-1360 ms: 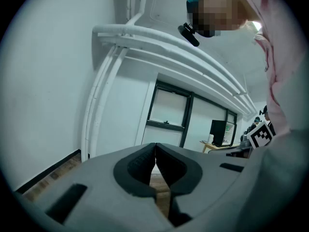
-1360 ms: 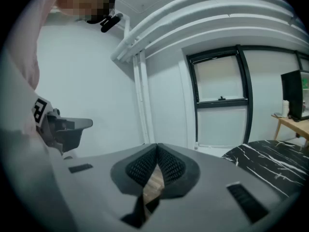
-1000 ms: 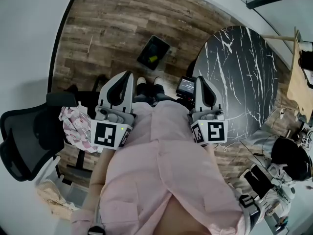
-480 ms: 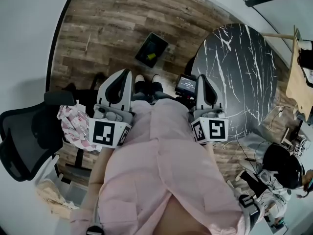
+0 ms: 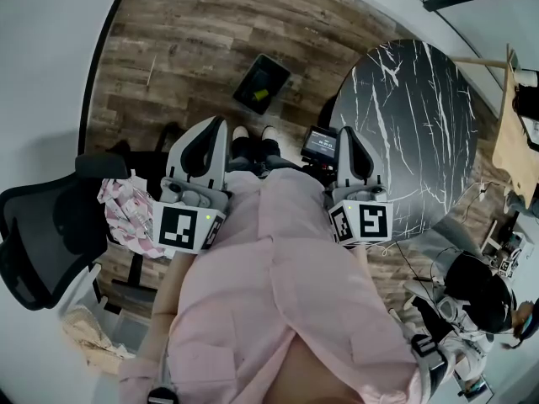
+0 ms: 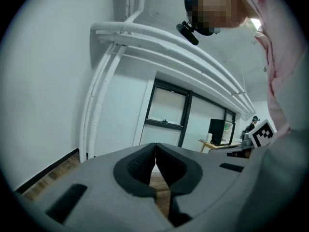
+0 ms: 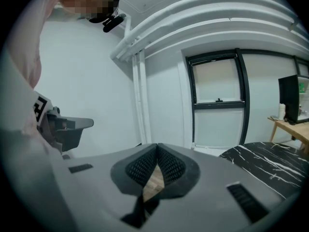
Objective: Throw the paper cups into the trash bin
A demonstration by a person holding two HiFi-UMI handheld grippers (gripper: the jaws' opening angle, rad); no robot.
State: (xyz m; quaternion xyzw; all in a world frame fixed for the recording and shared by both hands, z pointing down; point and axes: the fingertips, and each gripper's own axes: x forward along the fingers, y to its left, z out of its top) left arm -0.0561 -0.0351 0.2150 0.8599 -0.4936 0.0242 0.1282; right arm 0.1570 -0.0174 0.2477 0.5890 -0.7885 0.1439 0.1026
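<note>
With the left gripper (image 6: 155, 151) and right gripper (image 7: 157, 151) both showing jaws closed and empty, no paper cup in view, and the black square trash bin (image 5: 263, 84) standing on the wood floor (image 5: 185, 32) ahead, the throwing looks either finished or unstarted.

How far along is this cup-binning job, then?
Done: unclear; the bin holds something yellowish, too small to name. In hand: nothing; the left gripper and right gripper are shut and empty. Left: no cups show on the table or floor, so I cannot tell.
</note>
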